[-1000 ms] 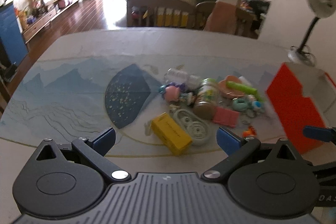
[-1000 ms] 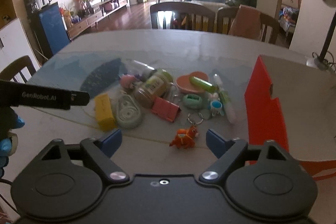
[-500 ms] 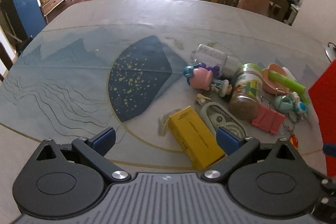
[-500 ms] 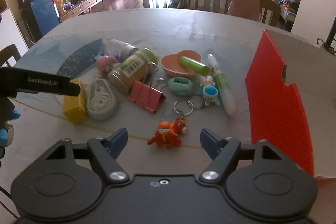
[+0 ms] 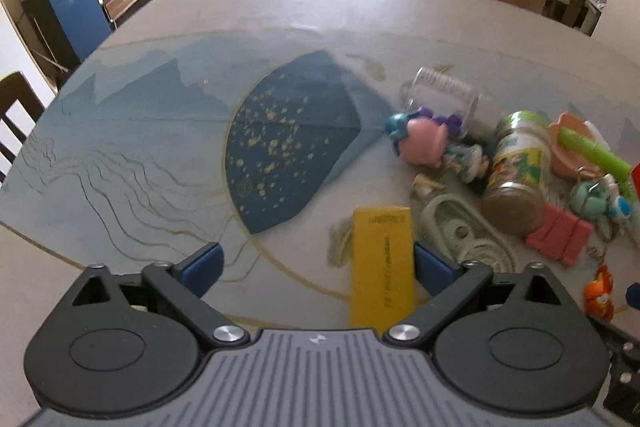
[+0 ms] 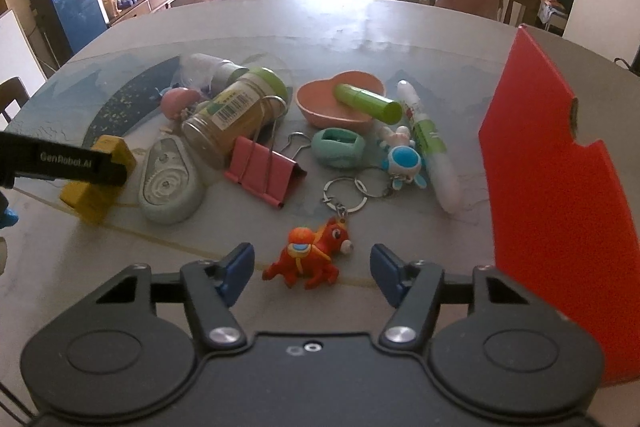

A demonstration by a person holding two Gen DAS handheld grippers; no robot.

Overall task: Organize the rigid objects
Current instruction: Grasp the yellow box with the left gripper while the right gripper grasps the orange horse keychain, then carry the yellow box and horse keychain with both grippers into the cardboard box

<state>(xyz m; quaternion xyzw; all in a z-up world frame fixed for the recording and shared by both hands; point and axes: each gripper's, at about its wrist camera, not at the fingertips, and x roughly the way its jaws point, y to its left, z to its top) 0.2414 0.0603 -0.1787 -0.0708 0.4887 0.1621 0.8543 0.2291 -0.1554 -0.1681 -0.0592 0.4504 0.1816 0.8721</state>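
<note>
Straddling the yellow box (image 5: 382,259) low in the left wrist view, the left gripper (image 5: 318,265) has its blue fingers spread wide; the box lies against the right finger, well clear of the left one, so nothing is clamped. Right of the box sit the pale green tape dispenser (image 5: 466,235), the spice jar (image 5: 516,175) on its side and the pink binder clip (image 5: 558,237). In the right wrist view, the right gripper (image 6: 312,271) is likewise spread apart, with the orange toy keychain (image 6: 314,255) lying between its fingertips, touching neither. At the frame's right edge stands the red bin (image 6: 560,195) on the table (image 6: 320,23).
</note>
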